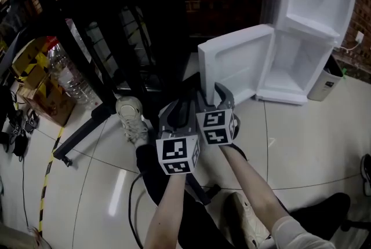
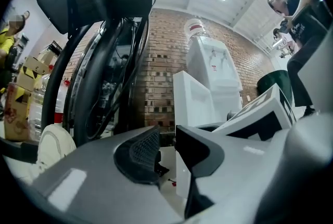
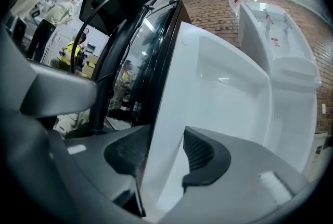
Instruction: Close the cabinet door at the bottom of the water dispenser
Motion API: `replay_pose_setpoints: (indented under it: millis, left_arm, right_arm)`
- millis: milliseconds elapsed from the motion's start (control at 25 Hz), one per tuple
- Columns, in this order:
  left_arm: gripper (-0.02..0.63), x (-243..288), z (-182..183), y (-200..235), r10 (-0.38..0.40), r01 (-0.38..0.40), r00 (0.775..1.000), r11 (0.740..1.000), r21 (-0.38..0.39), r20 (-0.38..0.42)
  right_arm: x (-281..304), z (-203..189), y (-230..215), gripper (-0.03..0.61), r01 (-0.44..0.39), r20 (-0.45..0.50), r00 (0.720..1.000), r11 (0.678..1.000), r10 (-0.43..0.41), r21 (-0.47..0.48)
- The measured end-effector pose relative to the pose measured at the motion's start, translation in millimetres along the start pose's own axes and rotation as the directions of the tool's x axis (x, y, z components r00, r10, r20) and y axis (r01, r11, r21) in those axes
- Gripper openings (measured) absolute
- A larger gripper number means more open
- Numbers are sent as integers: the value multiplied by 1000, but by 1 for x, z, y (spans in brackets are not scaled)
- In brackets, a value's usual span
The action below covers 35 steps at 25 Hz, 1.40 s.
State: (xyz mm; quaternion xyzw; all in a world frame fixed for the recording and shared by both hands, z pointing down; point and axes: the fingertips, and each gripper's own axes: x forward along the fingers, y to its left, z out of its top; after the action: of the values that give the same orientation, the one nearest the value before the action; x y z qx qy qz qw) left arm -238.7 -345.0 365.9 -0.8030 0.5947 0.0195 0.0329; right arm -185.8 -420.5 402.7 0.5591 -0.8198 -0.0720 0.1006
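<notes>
Right gripper [image 3: 166,152]: we hold it level, pointed at the free edge of the door [image 3: 218,87].
Right jaws: closed on the door. The white panel fills the gap, and we see no space at either pad [image 3: 200,150].
Door: open, swung out from the foot of the dispenser [image 1: 313,4]. Its free edge stands between the right jaws. Its moulded inner face runs on ahead of them and to their right.
Cabinet [image 1: 298,59]: open and white inside. It lies ahead of the right jaws and to their right, past the hinged side of the door.
Dispenser: upright and white, with two taps above the cabinet. It stands ahead and to the right of both pairs of jaws.
Left gripper [image 2: 166,145]: held level, just beside the right gripper on its left.
Left jaws: apart by a narrow gap, with nothing between them. The door edge shows ahead through the gap, clear of both jaws.
Frame [image 1: 87,39]: black, standing to the left of both pairs of jaws.
Shoe [image 1: 132,117]: pale, on the floor to the left of the left jaws.
Wall [image 2: 161,61]: brick, ahead of the jaws and behind the dispenser.
</notes>
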Motion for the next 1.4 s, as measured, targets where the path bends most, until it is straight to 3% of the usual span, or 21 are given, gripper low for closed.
replay_pose_setpoints:
  millis: [400, 800, 1160, 1400]
  left_arm:
    - [104, 5, 0, -8, -21, 21, 1000, 1000, -10, 2]
    - [104, 13, -25, -33, -103, 104, 992, 995, 9, -75]
    - [104, 10, -49, -47, -145, 154, 974, 987, 41, -173]
    - [104, -1, -31, -68, -202, 196, 973, 978, -67, -108]
  right_arm:
    - [-27, -3, -4, 195, -18, 1, 1000, 1000, 18, -22]
    - [-62, -10, -13, 209, -22, -22, 1000, 1000, 22, 4]
    - [-117, -24, -36, 207, 34, -51, 998, 999, -35, -5]
    - [-148, -32, -56, 207, 64, -98, 993, 998, -64, -5]
